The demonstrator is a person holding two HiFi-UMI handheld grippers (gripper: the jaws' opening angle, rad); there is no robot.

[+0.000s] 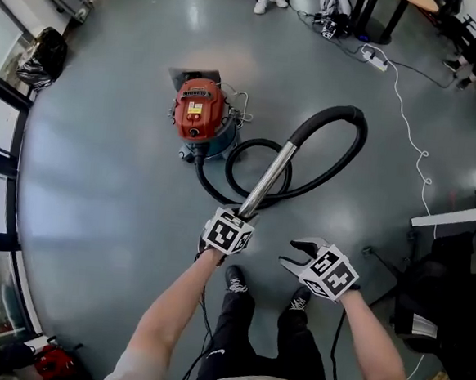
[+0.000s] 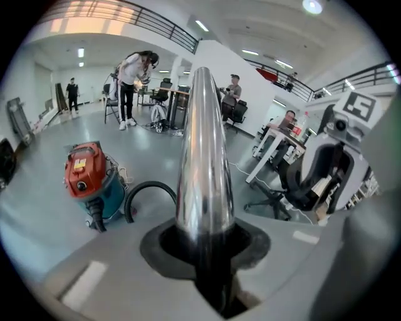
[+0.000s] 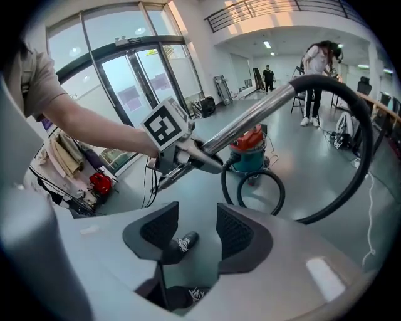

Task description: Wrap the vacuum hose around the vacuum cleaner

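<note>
- Two grippers share the work. The left gripper [image 1: 237,219] is clamped on the near end of the metal tube [image 1: 269,176], which runs up out of its jaws. The right gripper [image 1: 294,255] hangs just beside it with its jaws partly apart. Nothing is between its pads; only the floor [image 1: 100,174] and a shoe [image 3: 178,241] show beyond them.
- Step in hand, as judged: bringing the tube end toward the vacuum cleaner [image 1: 199,115] to start the wrap. No turn of hose [image 1: 344,148] lies around the body yet.
- Technique: keep a firm grip on the smooth tube, since polished metal may slip or roll. Use the free right gripper to gather the slack hose and feed it in even turns. Avoid pulling hard, as the canister could tip or roll.
- Position: the vacuum cleaner stands on the floor ahead and to the left of the left gripper, well apart from it. The hose leaves its base, forms a small coil just beside the canister, sweeps wide to the right and joins the far end of the tube.
</note>
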